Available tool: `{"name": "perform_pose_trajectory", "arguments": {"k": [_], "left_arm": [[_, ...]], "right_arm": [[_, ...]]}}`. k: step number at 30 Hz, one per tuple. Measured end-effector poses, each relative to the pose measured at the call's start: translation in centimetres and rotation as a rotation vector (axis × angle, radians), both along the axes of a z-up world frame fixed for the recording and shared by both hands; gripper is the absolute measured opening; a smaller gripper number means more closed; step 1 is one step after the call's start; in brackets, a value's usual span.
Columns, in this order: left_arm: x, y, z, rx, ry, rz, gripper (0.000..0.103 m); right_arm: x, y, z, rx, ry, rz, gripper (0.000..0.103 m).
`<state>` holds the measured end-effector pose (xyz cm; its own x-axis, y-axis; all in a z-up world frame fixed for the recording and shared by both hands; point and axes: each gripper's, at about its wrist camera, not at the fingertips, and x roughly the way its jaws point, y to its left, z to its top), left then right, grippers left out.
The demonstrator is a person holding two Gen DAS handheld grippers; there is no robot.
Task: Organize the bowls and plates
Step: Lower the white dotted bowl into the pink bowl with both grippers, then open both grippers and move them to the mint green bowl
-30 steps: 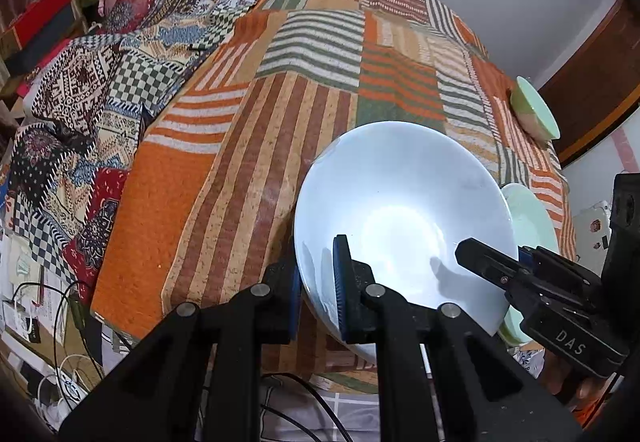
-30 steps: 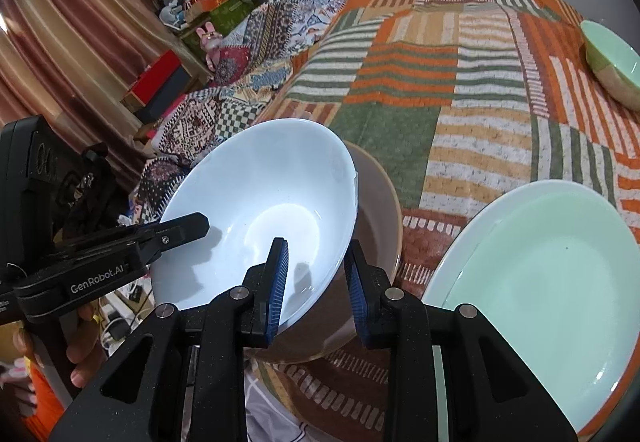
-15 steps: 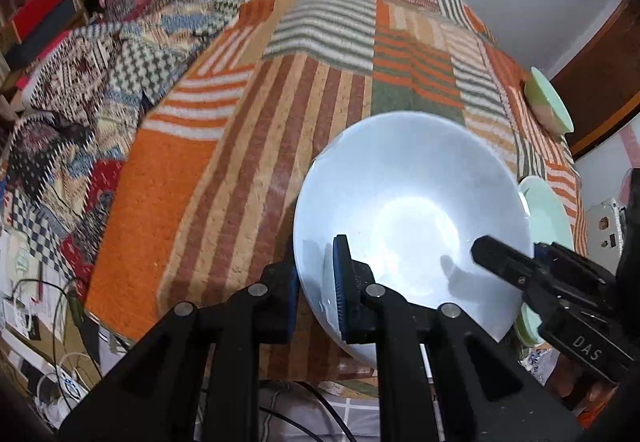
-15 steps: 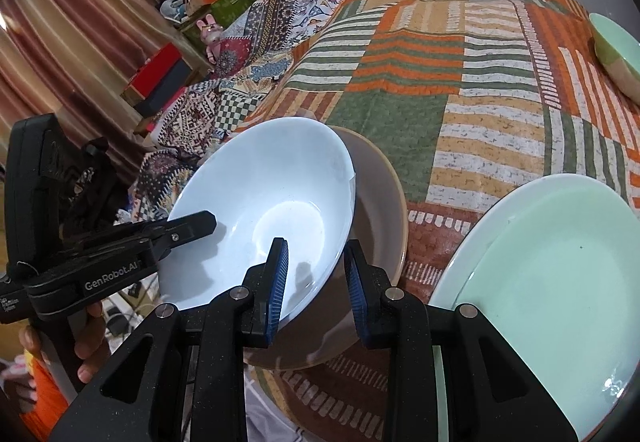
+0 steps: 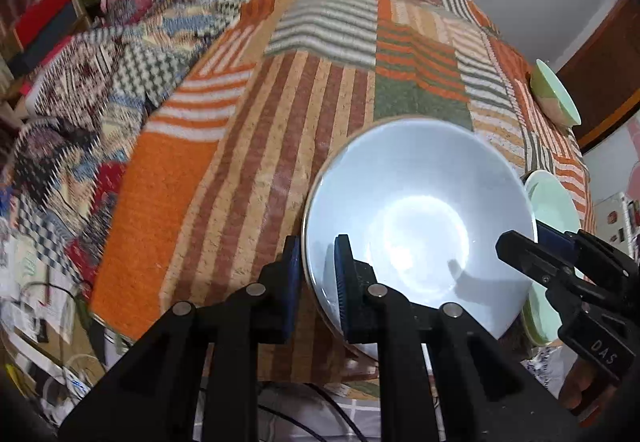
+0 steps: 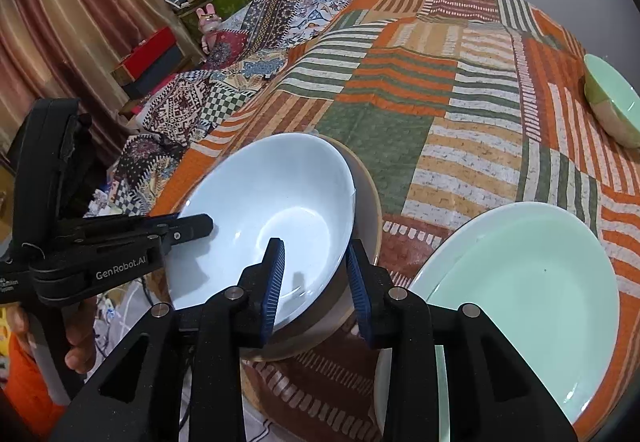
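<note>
A pale blue bowl (image 5: 420,209) sits tilted inside a larger tan bowl (image 6: 366,201) at the near edge of the table. My left gripper (image 5: 316,274) is shut on the blue bowl's near-left rim, one pad inside and one outside. It shows in the right wrist view as the left gripper (image 6: 200,222) at the bowl's left rim. My right gripper (image 6: 316,270) straddles the opposite side, one pad inside the blue bowl (image 6: 264,209) and the other outside the tan bowl, closed on both rims. The left wrist view shows the right gripper (image 5: 528,238) there too.
A large mint plate (image 6: 520,282) lies just right of the bowls. A small mint and tan bowl (image 6: 612,109) stands near the far right edge. The striped patchwork cloth (image 6: 440,101) covers the table. Patterned blankets (image 6: 240,53) and boxes crowd the left side. A hand (image 6: 80,342) holds the left gripper.
The pale blue bowl has settled slightly flatter in the tan bowl. Both grippers stay on the rims with hardly any shift.
</note>
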<state>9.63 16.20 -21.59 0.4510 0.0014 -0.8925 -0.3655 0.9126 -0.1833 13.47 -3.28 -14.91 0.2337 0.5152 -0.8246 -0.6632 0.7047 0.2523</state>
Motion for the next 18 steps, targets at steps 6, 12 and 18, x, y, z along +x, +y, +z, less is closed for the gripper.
{"name": "perform_pose_trajectory", "arguments": {"k": [6, 12, 18], "left_arm": [[-0.1, -0.2, 3.2, 0.034, -0.062, -0.009, 0.018], [0.5, -2.0, 6.6, 0.039, -0.129, -0.052, 0.019], [1.4, -4.8, 10.6, 0.043, -0.249, -0.085, 0.039]], "right_arm": [[-0.1, -1.2, 1.4, 0.030, -0.030, -0.024, 0.038], [0.2, -3.5, 4.5, 0.092, -0.110, -0.068, 0.048], [1.8, -7.6, 7.0, 0.139, -0.173, -0.168, 0.054]]}}
